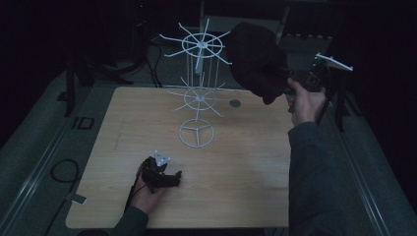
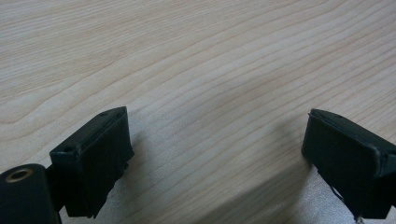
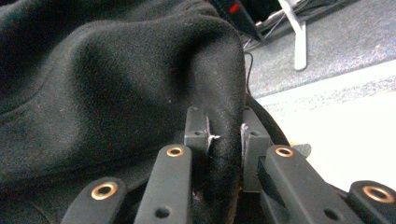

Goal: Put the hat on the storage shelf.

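Observation:
A white wire stand [image 1: 198, 98] with spoked tiers rises from the middle of the wooden table [image 1: 246, 162]. A black cloth piece [image 1: 255, 59], soft like a hat, hangs in the air beside the stand's top wheel [image 1: 201, 45], to its right. My right gripper [image 1: 291, 81] is shut on its lower edge. In the right gripper view the fold of black cloth [image 3: 116, 79] is pinched between the two pads of the right gripper [image 3: 225, 128]. My left gripper [image 1: 172, 178] rests low at the table's front left. Its jaws stand wide apart over bare wood, and the left gripper [image 2: 217, 126] holds nothing.
A small grey disc [image 1: 235, 103] lies on the table right of the stand's middle tier. Cables [image 1: 64, 172] coil on the grey floor to the left. Dark gear and a white post [image 3: 299, 42] stand behind the table.

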